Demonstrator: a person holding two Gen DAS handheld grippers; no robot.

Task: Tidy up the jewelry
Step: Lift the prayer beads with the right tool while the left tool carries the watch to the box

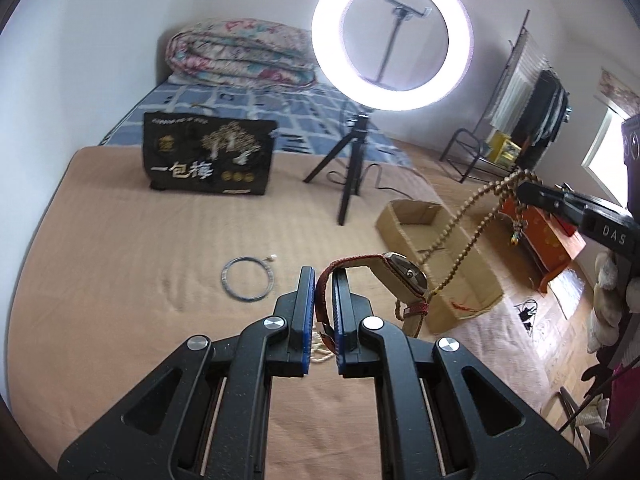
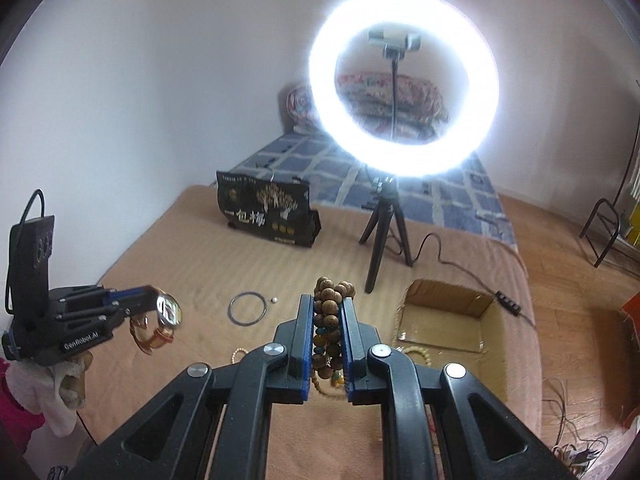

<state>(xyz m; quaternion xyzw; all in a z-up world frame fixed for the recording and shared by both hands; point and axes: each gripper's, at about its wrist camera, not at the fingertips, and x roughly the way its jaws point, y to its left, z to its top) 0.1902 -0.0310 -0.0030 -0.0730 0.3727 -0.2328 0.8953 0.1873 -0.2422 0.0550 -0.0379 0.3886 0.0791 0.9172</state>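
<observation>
Closest to the left wrist lens, the left gripper (image 1: 320, 300) is clamped almost fully shut on the red woven strap of a wristwatch (image 1: 400, 276), whose metal case hangs off to the 3 o'clock side of the fingers, clear of the bed. From the right wrist view, the right gripper (image 2: 328, 328) is likewise squeezed nearly closed on a bunch of brown wooden prayer beads (image 2: 330, 304); in the left view that strand droops in long loops from the gripper at 3 o'clock, over the box. An open cardboard box (image 2: 448, 300) sits on the bed at about 2 o'clock from the right gripper, flaps spread; a pale bead bracelet (image 2: 416, 354) shows near the box's near edge, though whether it lies inside cannot be told. Another pale bead string (image 2: 238, 356) lies on the bedcover just at 9 o'clock of the right fingers. Farther out at 11 o'clock rest a thin dark bangle (image 2: 247, 308) and, just beside it, a small silver bead (image 2: 275, 300). All of this sits on a tan ribbed bedcover (image 2: 192, 264). Beyond stand a black printed bag (image 2: 268, 216) and a lit ring light (image 2: 404, 80) on a small black tripod (image 2: 386, 232), then a blue checked sheet (image 1: 256, 104) and a folded floral quilt (image 1: 240, 52) against the white wall. Wooden flooring (image 1: 560, 320) and a clothes rack (image 1: 528, 76) fill the room toward 3 o'clock.
</observation>
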